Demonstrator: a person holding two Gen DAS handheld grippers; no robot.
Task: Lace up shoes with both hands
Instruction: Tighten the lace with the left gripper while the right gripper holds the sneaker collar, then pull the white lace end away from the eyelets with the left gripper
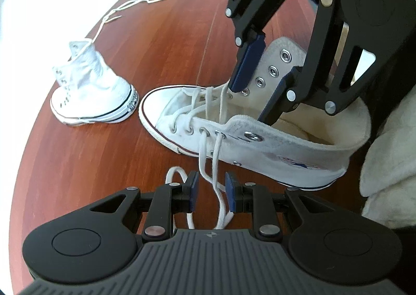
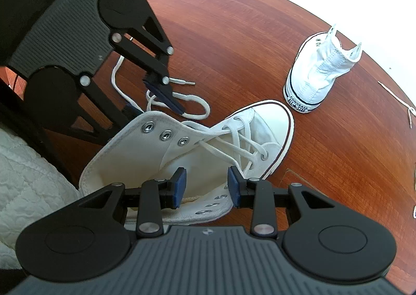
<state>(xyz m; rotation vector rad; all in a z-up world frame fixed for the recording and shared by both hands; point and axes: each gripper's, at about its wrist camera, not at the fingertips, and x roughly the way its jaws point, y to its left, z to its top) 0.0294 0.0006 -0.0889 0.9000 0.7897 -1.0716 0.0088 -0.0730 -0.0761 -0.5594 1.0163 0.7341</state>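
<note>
Left hand-held gripper [image 1: 212, 195]: jaws part-open, low beside the near side of the shoe; two lace strands hang down between the pads, and no pad visibly presses on them, so nothing is gripped.
Right hand-held gripper [image 2: 206, 187]: jaws apart, straddling the far eyelet flap of the shoe's open collar; whether the pads pinch the canvas I cannot tell.
High-top shoe [image 1: 260, 144]: white, standing on the tabletop [image 1: 78, 165], toe pointing away from the person, laced through the lower eyelets only; the upper metal eyelets are bare.
Lace ends [image 2: 182, 98]: loose, looped on the wood just beside the shoe's near side.
Second shoe [image 1: 93, 89]: well apart, unlaced near the top, its own lace [image 1: 145, 1] trailing away across the wood.
Step in hand: probably picking up a free lace end for the next eyelet.
Next move calls for: closing the left jaws on one strand near its tip, then feeding it through the lowest bare eyelet while the right steadies the flap.
</note>
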